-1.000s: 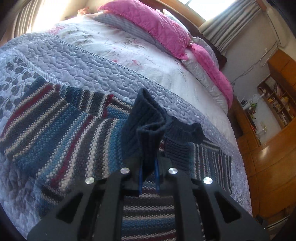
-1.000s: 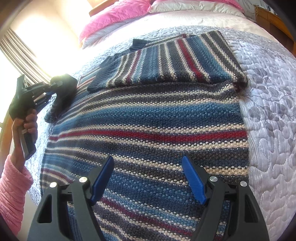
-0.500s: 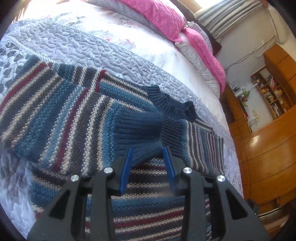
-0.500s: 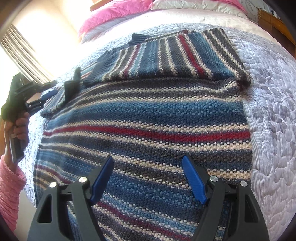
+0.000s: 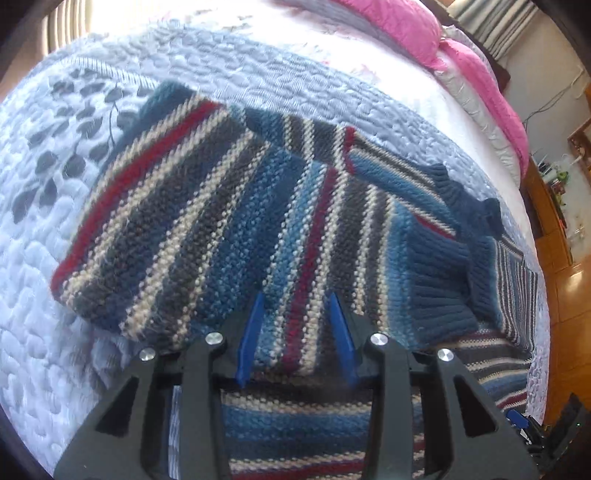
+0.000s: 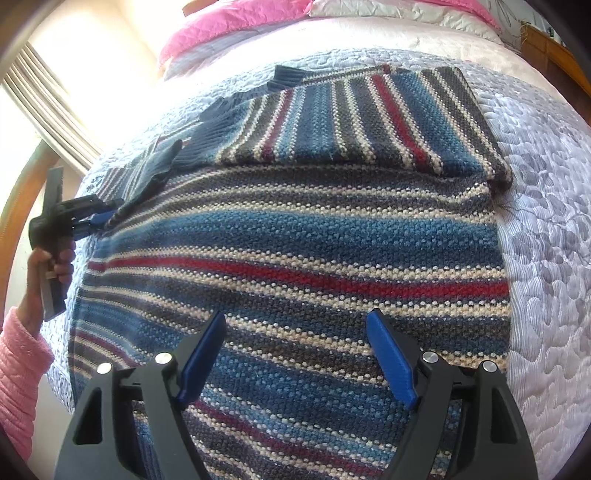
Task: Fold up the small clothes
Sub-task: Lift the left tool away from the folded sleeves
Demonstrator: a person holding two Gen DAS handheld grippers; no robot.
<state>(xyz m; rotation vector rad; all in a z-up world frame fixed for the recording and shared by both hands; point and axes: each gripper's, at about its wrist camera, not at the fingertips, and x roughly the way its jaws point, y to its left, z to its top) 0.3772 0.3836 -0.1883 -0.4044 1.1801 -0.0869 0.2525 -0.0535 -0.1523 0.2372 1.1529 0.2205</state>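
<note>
Sweater [image 6: 295, 236] first: it lies flat on the quilt [image 6: 546, 206], striped in blue, grey, cream and red, and fills most of what your right camera sees. Your right gripper [image 6: 297, 356] hovers over its near part with the blue fingers [image 6: 389, 360] spread wide apart and nothing between them. Past them the body of the knit runs in level stripes, and beyond that a sleeve [image 6: 365, 122] is folded across it, its stripes running the other way and its dark ribbed cuff [image 6: 210, 136] pointing toward your left side.

At the left edge of that view your left hand [image 6: 55, 264] grips the handle of the left gripper [image 6: 98, 219], a pink cuff [image 6: 20, 373] at the wrist below it. The tips sit at the edge of the sweater, just beside the dark cuff — whether they touch the knit you cannot tell from there.

From your left camera, the left gripper [image 5: 295, 334] has its fingers [image 5: 249, 339] parted, with folded sleeve [image 5: 207, 221] lying under and between them, not pinched. The ribbed cuff [image 5: 439, 288] rests just right of the tips, and the dark collar [image 5: 480, 214] stands a little crumpled behind it. Farther off the quilt gives way to a pale sheet [image 5: 388, 55], then pink pillows [image 5: 402, 26] by the headboard. Wooden furniture [image 5: 554, 206] lines the wall on the right — its contents are too small to make out.
</note>
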